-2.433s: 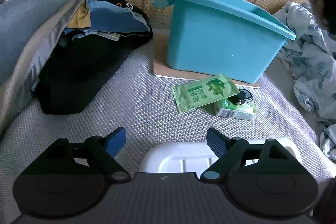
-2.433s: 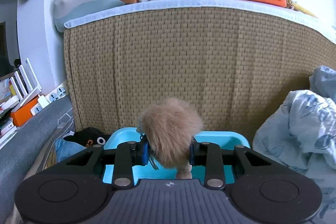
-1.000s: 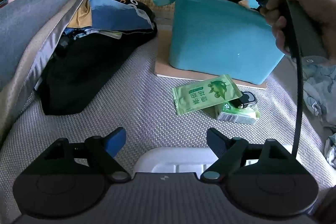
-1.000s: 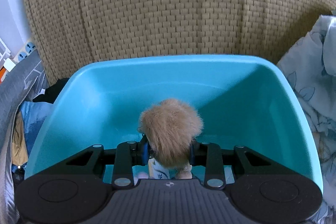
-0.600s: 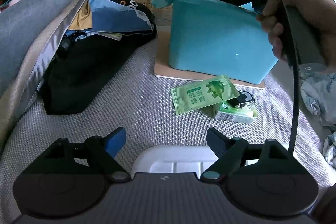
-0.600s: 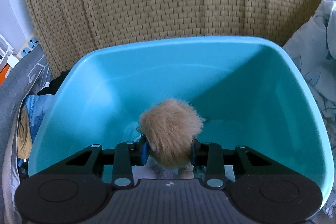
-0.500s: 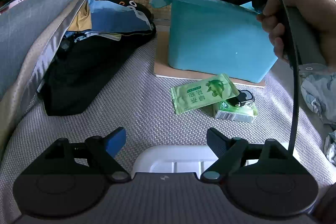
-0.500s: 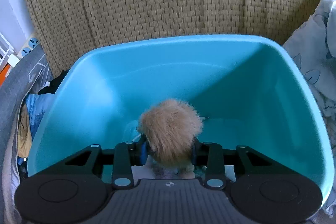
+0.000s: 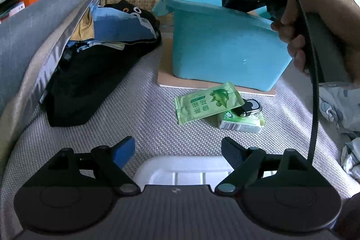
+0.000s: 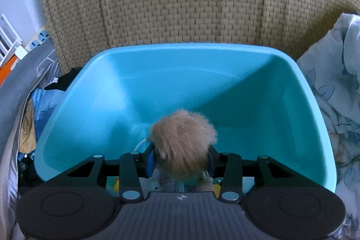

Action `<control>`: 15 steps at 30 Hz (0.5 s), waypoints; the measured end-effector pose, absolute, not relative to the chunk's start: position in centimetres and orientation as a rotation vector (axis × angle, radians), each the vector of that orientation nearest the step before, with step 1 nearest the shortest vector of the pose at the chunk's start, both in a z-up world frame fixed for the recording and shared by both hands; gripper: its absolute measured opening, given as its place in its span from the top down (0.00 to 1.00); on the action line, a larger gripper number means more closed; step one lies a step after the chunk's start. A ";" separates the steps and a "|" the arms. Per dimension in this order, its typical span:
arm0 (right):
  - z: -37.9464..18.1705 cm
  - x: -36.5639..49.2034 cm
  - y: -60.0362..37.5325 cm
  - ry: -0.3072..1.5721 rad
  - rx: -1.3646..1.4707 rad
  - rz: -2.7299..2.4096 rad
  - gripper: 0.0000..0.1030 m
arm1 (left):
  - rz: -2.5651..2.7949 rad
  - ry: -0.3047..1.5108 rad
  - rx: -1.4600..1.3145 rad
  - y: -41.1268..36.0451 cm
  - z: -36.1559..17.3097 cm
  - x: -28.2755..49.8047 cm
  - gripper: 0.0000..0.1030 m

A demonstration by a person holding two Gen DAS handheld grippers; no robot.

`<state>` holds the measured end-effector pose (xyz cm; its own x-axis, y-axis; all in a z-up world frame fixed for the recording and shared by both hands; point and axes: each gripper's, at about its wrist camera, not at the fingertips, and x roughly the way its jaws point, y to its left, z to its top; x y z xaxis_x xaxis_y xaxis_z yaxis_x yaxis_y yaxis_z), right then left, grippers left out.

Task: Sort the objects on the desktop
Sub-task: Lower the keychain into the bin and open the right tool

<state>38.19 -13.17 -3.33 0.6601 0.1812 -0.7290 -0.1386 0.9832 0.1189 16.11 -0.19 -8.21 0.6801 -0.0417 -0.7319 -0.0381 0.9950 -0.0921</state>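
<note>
- Right wrist view: your right gripper [image 10: 181,160] is over the blue bin [image 10: 225,91]; its jaws are opening, the fluffy brown ball [image 10: 182,142] between them.
- Your left gripper [image 9: 177,145] is spread wide, holding nothing.

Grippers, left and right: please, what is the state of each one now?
Left gripper: open, holds nothing, above a white plastic lid.
Right gripper: jaws opening, fluffy brown pompom keychain between them, over the turquoise plastic bin.

Green sachet [image 9: 208,102]: white Chinese characters, upside down, unreadable. Green carton [image 9: 241,122]: barcode only.
</note>
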 end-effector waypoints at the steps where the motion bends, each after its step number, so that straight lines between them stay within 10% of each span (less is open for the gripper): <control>1: -3.2 38.1 -13.1 0.826 0.049 0.180 0.51 | -0.002 0.822 -0.105 -0.2 -8.1 16.0 0.16; 15: 0.1 34.9 -14.4 0.719 0.097 0.204 0.41 | -0.017 0.792 -0.095 -0.3 -7.1 14.8 0.15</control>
